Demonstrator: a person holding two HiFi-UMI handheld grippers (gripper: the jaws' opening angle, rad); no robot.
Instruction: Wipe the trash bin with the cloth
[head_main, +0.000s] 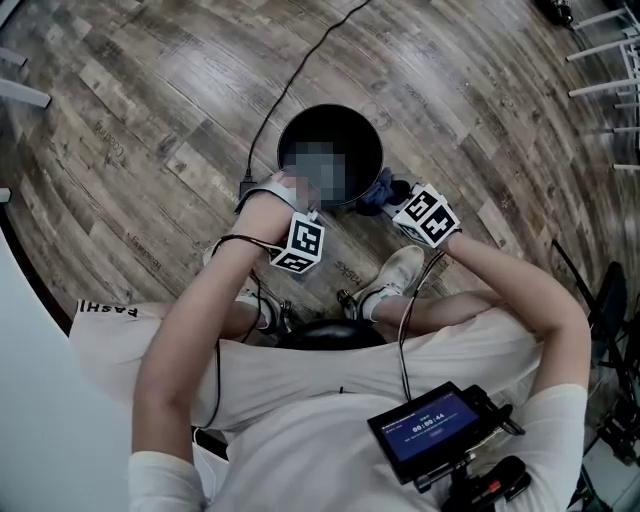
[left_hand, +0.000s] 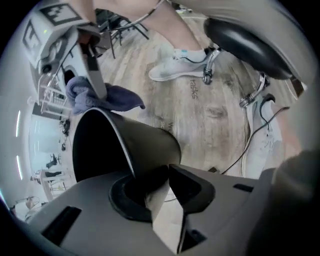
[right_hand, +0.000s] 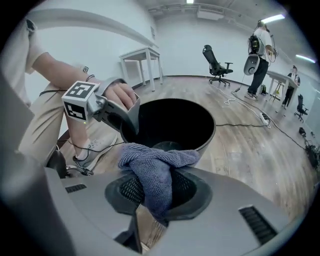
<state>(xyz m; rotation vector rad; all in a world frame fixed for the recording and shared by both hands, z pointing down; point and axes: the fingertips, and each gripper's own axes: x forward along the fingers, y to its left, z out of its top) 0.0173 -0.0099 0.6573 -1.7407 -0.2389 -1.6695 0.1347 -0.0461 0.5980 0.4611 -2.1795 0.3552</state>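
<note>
A round black trash bin (head_main: 330, 108) stands on the wood floor in front of the seated person. My left gripper (head_main: 283, 188) is shut on the bin's near-left rim, and in the left gripper view the bin wall (left_hand: 135, 140) runs between the two jaws of that gripper (left_hand: 160, 175). My right gripper (head_main: 385, 195) is shut on a blue-grey cloth (head_main: 378, 190) and holds it against the outside of the rim on the near right. In the right gripper view the cloth (right_hand: 155, 167) bunches out of the right gripper (right_hand: 157, 200) just before the bin (right_hand: 172, 122), with the left gripper (right_hand: 127, 117) clamped opposite.
A black cable (head_main: 300, 70) trails over the floor beyond the bin. The person's white shoes (head_main: 395, 275) and a black stool seat (head_main: 325, 335) sit close behind it. Farther off stand a white table (right_hand: 145, 60), an office chair (right_hand: 216, 62) and other people (right_hand: 260, 45).
</note>
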